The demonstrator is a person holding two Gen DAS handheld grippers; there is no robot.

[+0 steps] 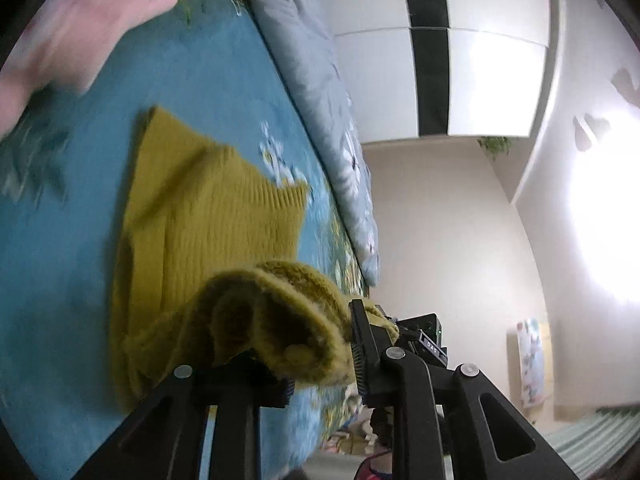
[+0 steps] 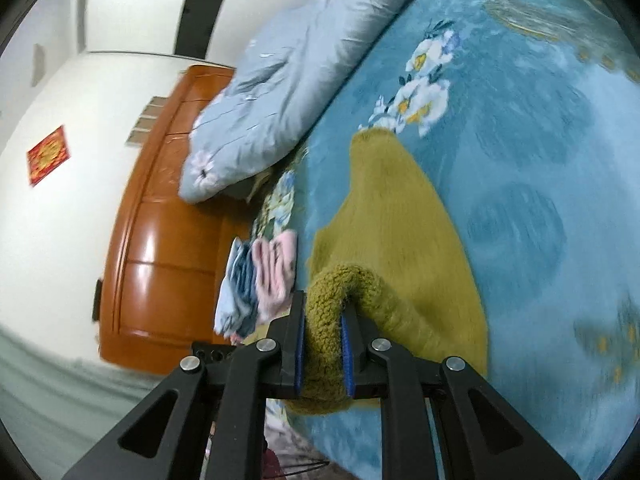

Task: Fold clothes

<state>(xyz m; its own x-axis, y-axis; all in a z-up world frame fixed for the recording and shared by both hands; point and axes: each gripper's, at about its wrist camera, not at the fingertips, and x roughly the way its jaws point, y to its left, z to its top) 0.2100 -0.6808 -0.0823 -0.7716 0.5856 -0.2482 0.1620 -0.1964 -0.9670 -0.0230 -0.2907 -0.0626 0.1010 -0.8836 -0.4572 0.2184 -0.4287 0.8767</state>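
Gripping a bunched edge of the mustard knit sweater (image 2: 400, 240), right gripper (image 2: 323, 350) clamped, left gripper (image 1: 316, 360) pinching another edge, sweater spread on blue floral bedspread (image 2: 540, 160), grey quilt (image 2: 280, 80) at eleven o'clock, wooden headboard (image 2: 160, 240) at nine, folded clothes (image 2: 256, 280) beside it, white walls.

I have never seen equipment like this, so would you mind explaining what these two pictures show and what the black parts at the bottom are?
The black parts are two hand-held grippers, each carried by a person and fitted with a wide-angle camera looking along its fingers. One picture comes from the left gripper, the other from the right gripper. Both are clamped on the edge of a mustard-yellow knitted sweater, which otherwise lies on a blue flowered blanket covering a bed. A grey-blue quilt runs along the far side, and a small stack of folded clothes sits near the edge. The blurred pink shape in the left view is the person's hand.
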